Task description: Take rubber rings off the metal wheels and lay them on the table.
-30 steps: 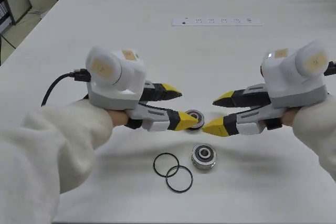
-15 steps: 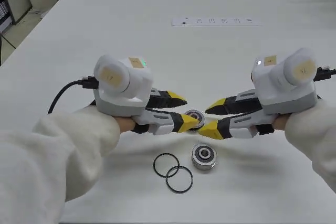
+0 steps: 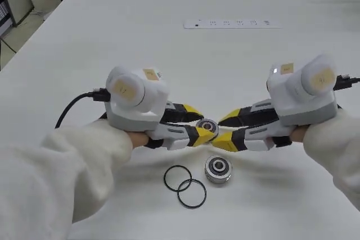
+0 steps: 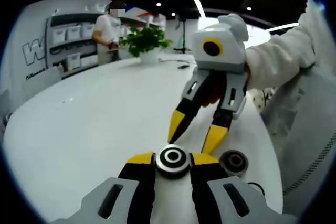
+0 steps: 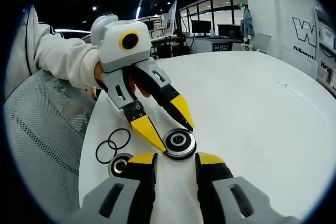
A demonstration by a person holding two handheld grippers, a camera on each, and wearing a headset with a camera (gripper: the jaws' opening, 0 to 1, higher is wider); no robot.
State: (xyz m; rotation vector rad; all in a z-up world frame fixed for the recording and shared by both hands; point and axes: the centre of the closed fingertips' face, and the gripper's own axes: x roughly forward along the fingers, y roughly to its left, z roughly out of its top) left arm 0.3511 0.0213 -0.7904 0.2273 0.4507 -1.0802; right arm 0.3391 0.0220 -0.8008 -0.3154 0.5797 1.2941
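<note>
My left gripper point(image 3: 206, 123) is shut on a small metal wheel point(image 3: 207, 127) and holds it just above the white table point(image 3: 169, 54). In the left gripper view the wheel point(image 4: 172, 157) sits between my two yellow-tipped jaws. My right gripper point(image 3: 220, 131) faces it from the right, open, its tips close on either side of the wheel point(image 5: 179, 144). A second metal wheel point(image 3: 217, 168) lies flat on the table below them. Two black rubber rings point(image 3: 184, 185) lie overlapping to its left.
A white power strip point(image 3: 232, 23) lies far back on the table. A black cable point(image 3: 73, 108) trails left from my left gripper. A person point(image 4: 110, 30) and a potted plant point(image 4: 144, 40) stand beyond the far end. A mesh chair point(image 5: 42, 129) is beside the near table edge.
Both grippers have drawn together: the left moved a little right with the wheel, the right moved left until its open tips reached the wheel. Rings and second wheel stayed put.
</note>
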